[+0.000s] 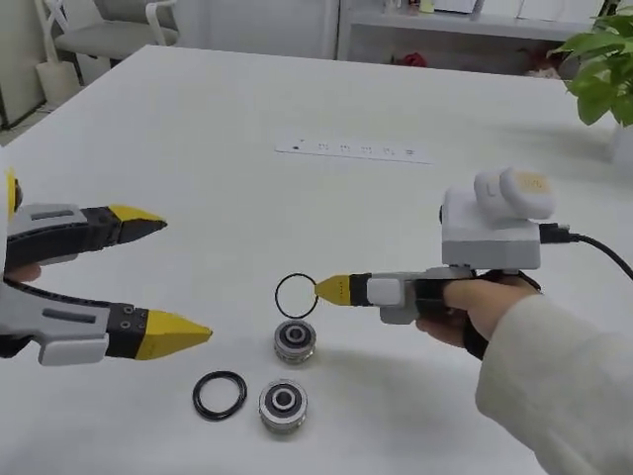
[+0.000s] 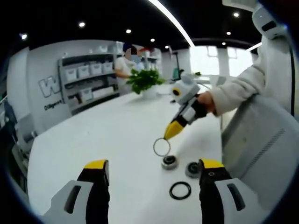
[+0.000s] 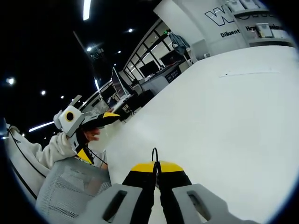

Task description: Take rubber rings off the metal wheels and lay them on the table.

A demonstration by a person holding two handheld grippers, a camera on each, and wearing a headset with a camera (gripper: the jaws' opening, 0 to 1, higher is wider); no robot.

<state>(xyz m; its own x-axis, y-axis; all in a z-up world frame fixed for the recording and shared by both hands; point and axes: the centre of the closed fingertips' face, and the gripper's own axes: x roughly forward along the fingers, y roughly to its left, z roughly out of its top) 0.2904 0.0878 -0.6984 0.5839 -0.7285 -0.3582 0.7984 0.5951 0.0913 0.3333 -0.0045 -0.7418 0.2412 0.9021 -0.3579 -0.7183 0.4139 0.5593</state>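
black rubber ring (image 1: 277,295) hangs pinched in the closed yellow tips of the right gripper (image 1: 320,289), standing upright in the air just above the far wheel (image 1: 295,339) and clear of it. in the right gripper view the two jaws meet with the thin edge of the ring caught between them. the gripper's body and the hand (image 1: 475,307) holding it reach away to the right of that wheel. a second metal wheel, the near wheel (image 1: 283,405), stands just in front of the far wheel on the white table (image 1: 247,178), close but not touching. a loose ring (image 1: 197,396) lies flat on the table, in front and to the left of the far wheel, just beside the near wheel. the left gripper (image 1: 186,279) hovers well to the left of the far wheel, its jaws spread wide with nothing between them. a white power strip (image 1: 353,150) lies well beyond the far wheel, and a green plant (image 1: 603,69) stands far beyond it to the right.
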